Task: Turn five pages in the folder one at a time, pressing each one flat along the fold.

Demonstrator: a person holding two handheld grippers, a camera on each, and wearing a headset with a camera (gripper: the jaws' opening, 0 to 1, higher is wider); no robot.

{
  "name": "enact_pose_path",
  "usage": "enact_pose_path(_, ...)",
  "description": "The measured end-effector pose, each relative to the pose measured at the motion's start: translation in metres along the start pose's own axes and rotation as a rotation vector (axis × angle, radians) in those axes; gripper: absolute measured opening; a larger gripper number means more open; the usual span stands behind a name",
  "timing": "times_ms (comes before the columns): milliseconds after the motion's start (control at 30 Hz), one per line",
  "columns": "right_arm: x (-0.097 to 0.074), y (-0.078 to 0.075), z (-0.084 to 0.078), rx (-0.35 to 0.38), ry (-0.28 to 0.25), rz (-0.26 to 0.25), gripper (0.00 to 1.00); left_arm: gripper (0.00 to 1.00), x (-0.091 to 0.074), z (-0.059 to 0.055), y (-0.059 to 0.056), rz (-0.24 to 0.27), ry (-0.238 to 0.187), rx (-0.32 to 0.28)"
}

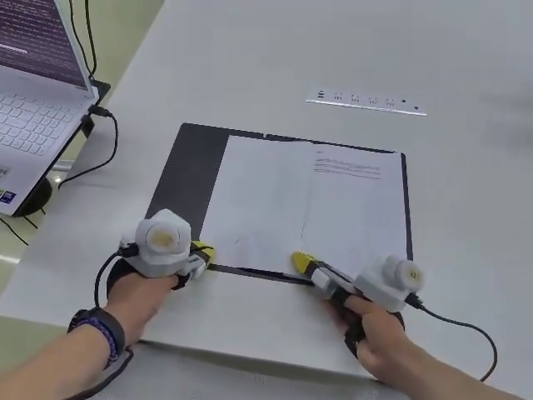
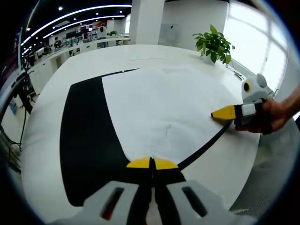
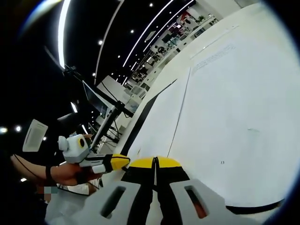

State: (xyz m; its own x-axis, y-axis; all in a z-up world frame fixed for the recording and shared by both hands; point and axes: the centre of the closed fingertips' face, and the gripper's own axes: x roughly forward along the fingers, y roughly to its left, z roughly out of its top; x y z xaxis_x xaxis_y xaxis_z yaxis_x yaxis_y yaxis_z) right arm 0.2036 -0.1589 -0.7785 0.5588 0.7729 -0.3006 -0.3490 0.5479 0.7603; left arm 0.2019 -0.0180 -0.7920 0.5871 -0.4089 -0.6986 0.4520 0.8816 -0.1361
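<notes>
- The table (image 1: 466, 192) carries everything, and both grippers work at its near edge, close to the person, where the reach is shortest.
- The folder (image 1: 190, 167) lies open and flat just ahead of both grippers. Its black cover shows beyond and to the left of the left gripper (image 1: 202, 252). I'd say it is squared to the person so the pages can swing across sideways.
- The pages (image 1: 258, 200) spread white ahead of the two sets of tips. The printed sheet lies ahead of the right gripper (image 1: 300, 261) and slightly to its right.
- The fold (image 1: 306, 200) runs straight away from the right gripper's tips, which sit at its near end. That looks like the start of a press along it.
- The laptop (image 1: 33, 92) stands well off beyond the left gripper, to its left. The power strip (image 1: 366, 102) lies far ahead of the right gripper, past the folder. Both are out of the way.
- The left gripper's jaws are closed together with nothing between them. The tips rest on the folder's near edge where page meets cover, probably steadying it.
- The right gripper's jaws are likewise pressed together and empty, touching the paper's near edge.
</notes>
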Motion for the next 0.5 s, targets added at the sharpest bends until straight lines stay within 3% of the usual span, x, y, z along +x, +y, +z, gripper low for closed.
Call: enact_pose_path(500, -0.007, 0.005, -0.012, 0.043, -0.003, -0.026, 0.00, 0.00, -0.001, 0.001, 0.000, -0.002, -0.004, 0.008)
